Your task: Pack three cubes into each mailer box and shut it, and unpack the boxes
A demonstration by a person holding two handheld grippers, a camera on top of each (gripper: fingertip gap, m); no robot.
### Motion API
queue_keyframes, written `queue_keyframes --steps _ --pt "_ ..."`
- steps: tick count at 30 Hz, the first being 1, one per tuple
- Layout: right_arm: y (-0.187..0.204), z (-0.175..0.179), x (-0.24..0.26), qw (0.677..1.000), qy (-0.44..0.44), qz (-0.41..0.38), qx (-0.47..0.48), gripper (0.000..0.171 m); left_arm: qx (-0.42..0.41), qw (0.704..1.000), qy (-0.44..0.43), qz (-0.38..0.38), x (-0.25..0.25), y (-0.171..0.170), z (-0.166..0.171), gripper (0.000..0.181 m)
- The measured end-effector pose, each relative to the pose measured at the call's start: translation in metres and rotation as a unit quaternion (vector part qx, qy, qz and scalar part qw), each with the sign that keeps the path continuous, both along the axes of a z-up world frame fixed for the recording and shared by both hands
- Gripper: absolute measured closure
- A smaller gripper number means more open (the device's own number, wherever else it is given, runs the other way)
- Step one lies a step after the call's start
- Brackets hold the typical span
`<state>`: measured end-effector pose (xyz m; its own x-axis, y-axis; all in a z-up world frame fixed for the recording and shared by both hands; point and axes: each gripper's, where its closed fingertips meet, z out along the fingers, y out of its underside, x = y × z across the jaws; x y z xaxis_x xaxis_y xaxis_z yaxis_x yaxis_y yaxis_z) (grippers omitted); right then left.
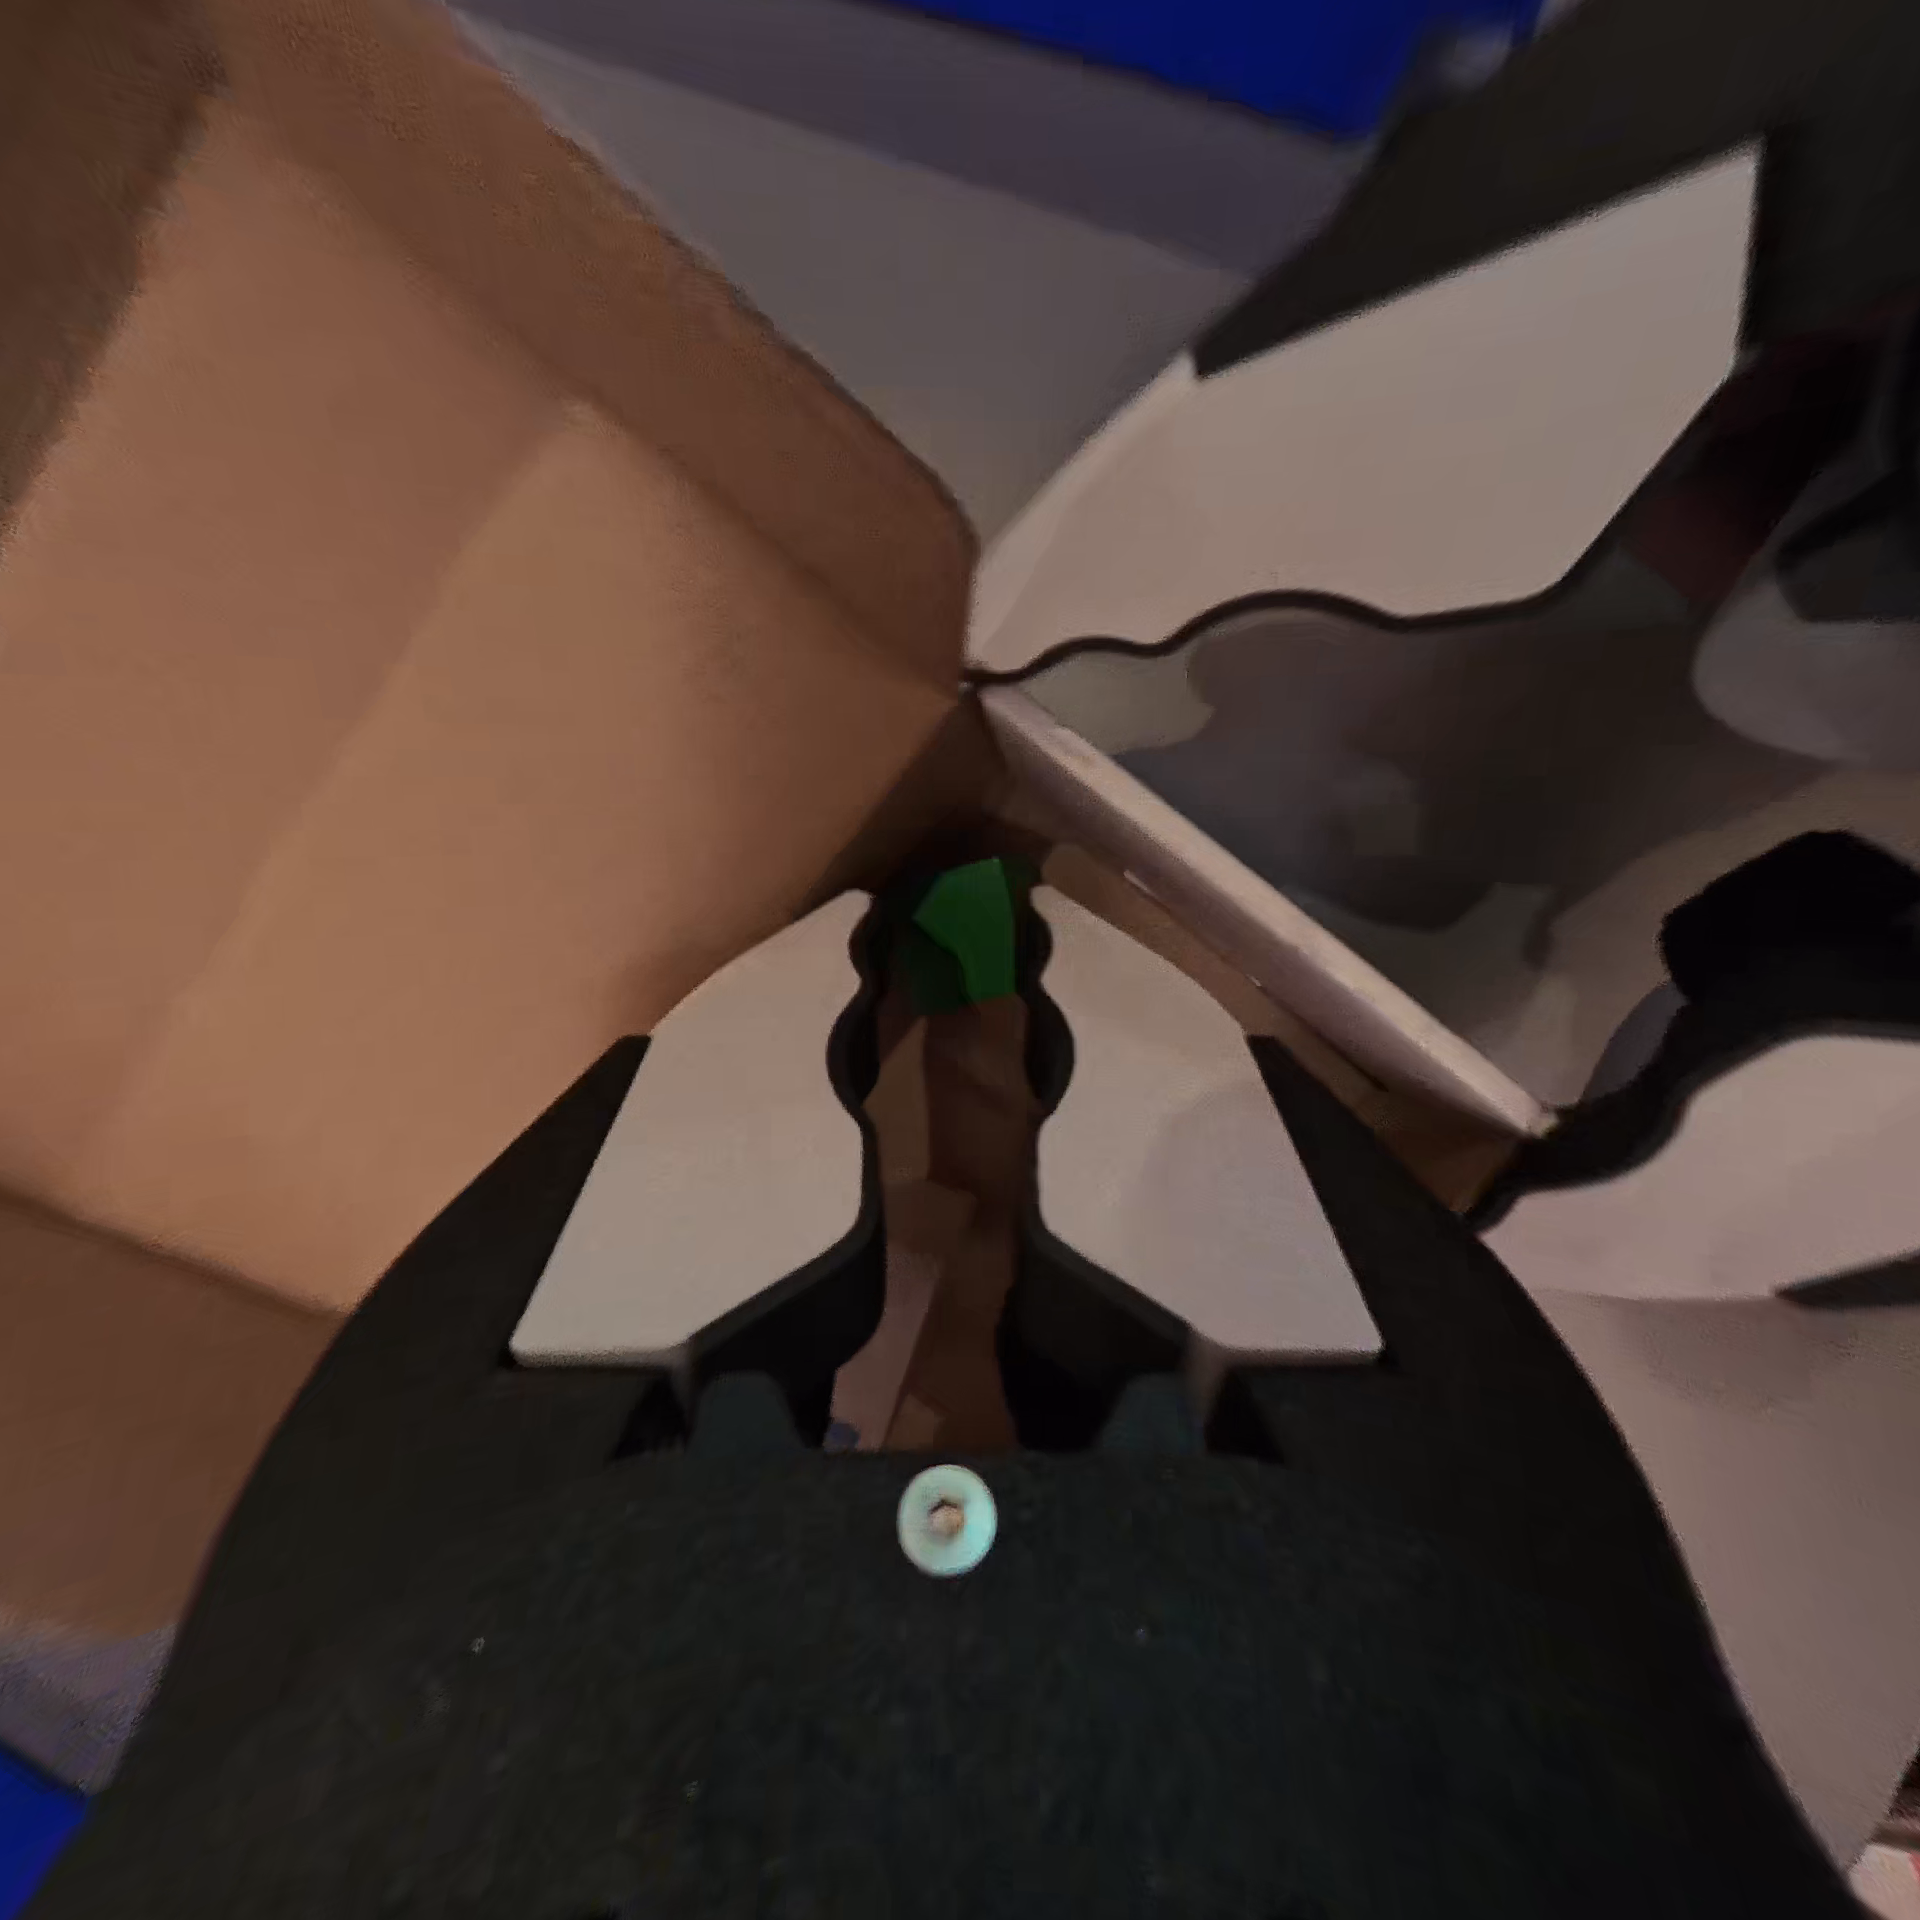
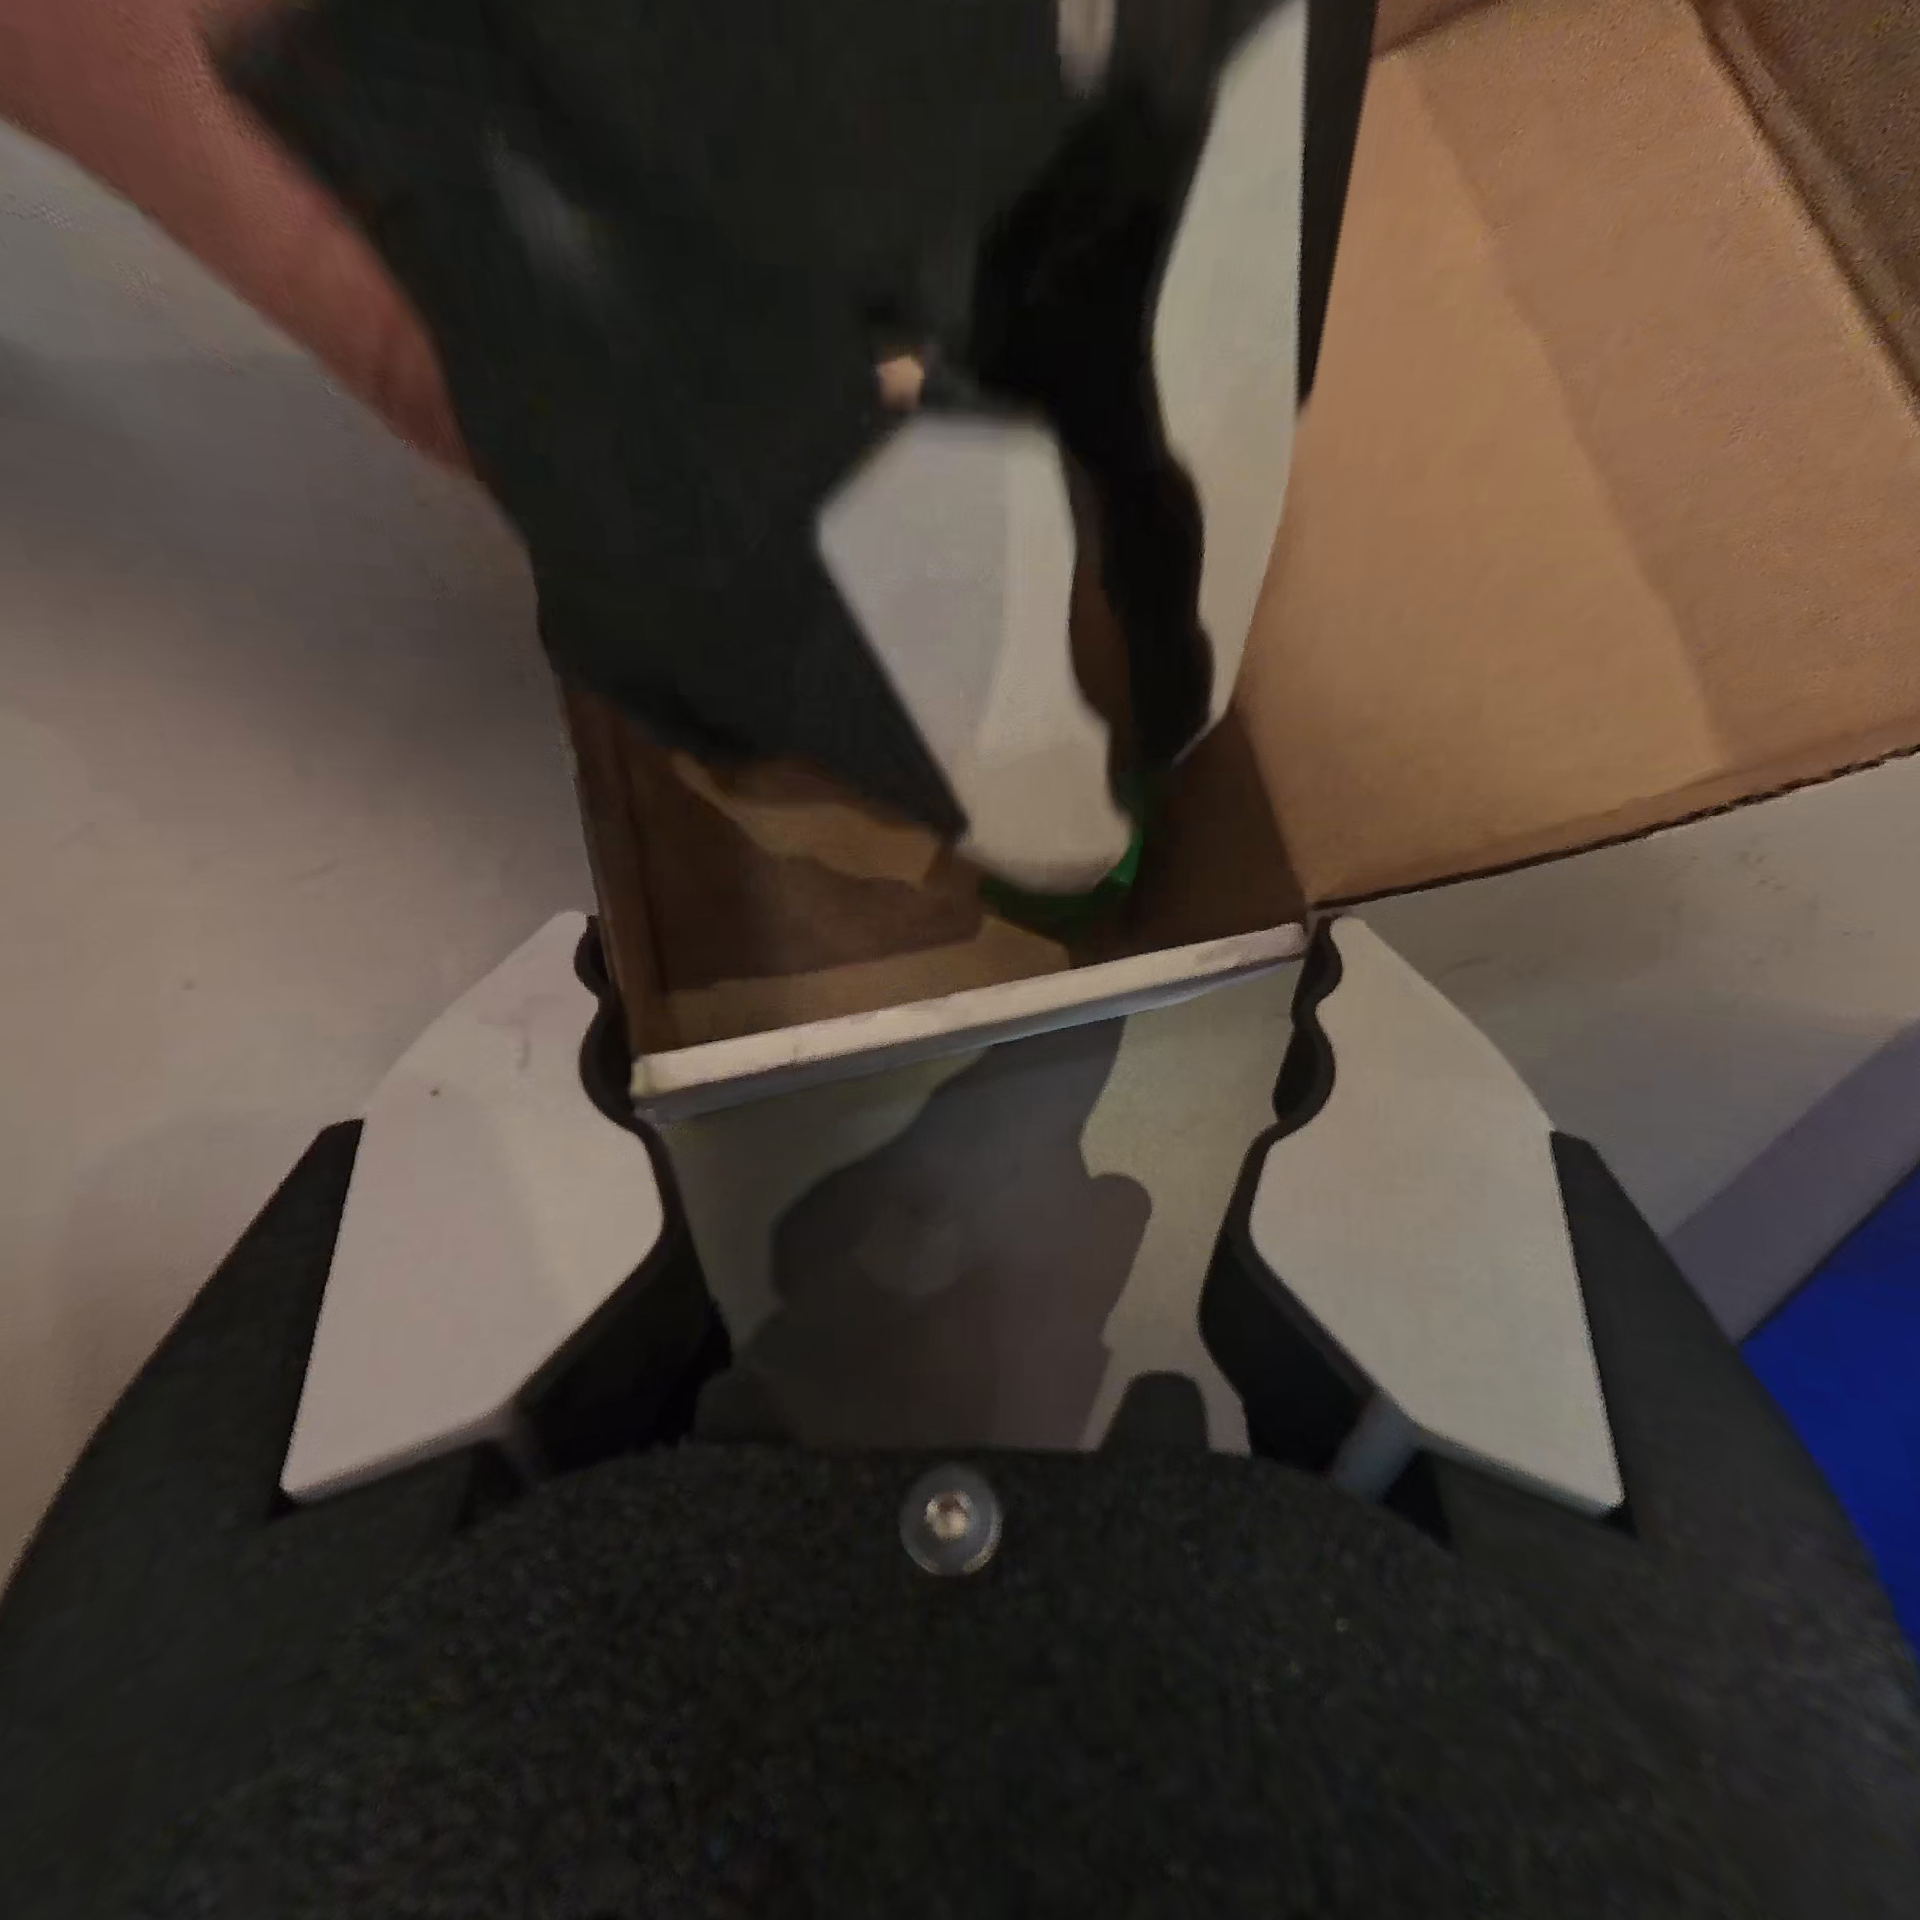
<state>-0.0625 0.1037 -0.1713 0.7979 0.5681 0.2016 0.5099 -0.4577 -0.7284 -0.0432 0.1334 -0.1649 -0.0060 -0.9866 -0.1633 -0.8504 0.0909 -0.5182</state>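
Observation:
A mailer box, white outside and brown inside, stands open on the table; its front wall (image 2: 966, 1013) faces the right wrist view and its lid (image 2: 1558, 468) is raised to the right. My left gripper (image 1: 956, 925) reaches down into the box corner and is shut on a green cube (image 1: 966, 935). In the right wrist view the left gripper (image 2: 1060, 873) comes in from above, with the green cube (image 2: 1049, 904) at its tips near the box floor. My right gripper (image 2: 951, 1018) spans the box's front end with a finger against each side. The lid (image 1: 416, 727) fills the left of the left wrist view.
The box stands on a white table (image 2: 260, 779) with a blue area (image 2: 1849, 1299) past its edge. A person's hand (image 2: 260, 208) holds the left gripper. The right gripper (image 1: 1766, 987) shows at the right of the left wrist view, against the box wall (image 1: 1247, 935). It is some 7 centimetres from my left tips to the lid (image 1: 416, 727).

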Motion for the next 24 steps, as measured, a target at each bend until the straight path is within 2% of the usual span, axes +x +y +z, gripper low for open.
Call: queue_keyframes --steps 5,8,10,12,14,15,17,19,20,24 --pt "0.000 0.000 0.000 1.000 0.006 0.001 0.000 0.050 -0.012 0.991 -0.115 0.060 -0.042 0.037 0.073 0.157" --pt "0.000 0.000 0.000 1.000 0.006 0.001 0.000 0.050 0.014 0.977 -0.179 0.115 -0.109 0.073 0.128 0.153" --pt "0.000 0.000 0.000 1.000 0.007 0.002 -0.001 0.050 0.034 0.973 -0.154 0.168 -0.174 0.100 0.141 0.140" --pt "0.001 0.000 0.000 1.000 0.008 0.002 -0.002 0.050 0.041 0.968 -0.094 0.231 -0.244 0.128 0.138 0.148" --pt "0.001 0.000 0.000 1.000 0.010 0.002 -0.002 0.050 0.001 0.965 -0.011 0.261 -0.303 0.140 0.119 0.147" --pt "0.001 0.000 0.000 1.000 0.010 0.002 -0.002 0.050 -0.029 0.958 0.042 0.283 -0.331 0.144 0.104 0.141" --pt "0.001 0.000 0.000 1.000 0.010 0.002 -0.003 0.050 -0.113 0.921 0.154 0.341 -0.377 0.143 0.071 0.133" --pt "0.001 0.000 0.000 1.000 0.007 0.003 -0.004 0.050 -0.205 0.879 0.209 0.376 -0.391 0.136 0.045 0.150" --pt "0.001 0.000 0.000 1.000 0.006 0.003 -0.004 0.050 -0.223 0.866 0.228 0.386 -0.393 0.137 0.037 0.152" --pt "0.001 0.000 0.000 1.000 0.007 0.003 -0.007 0.050 -0.163 0.848 0.301 0.406 -0.401 0.167 0.023 0.155"
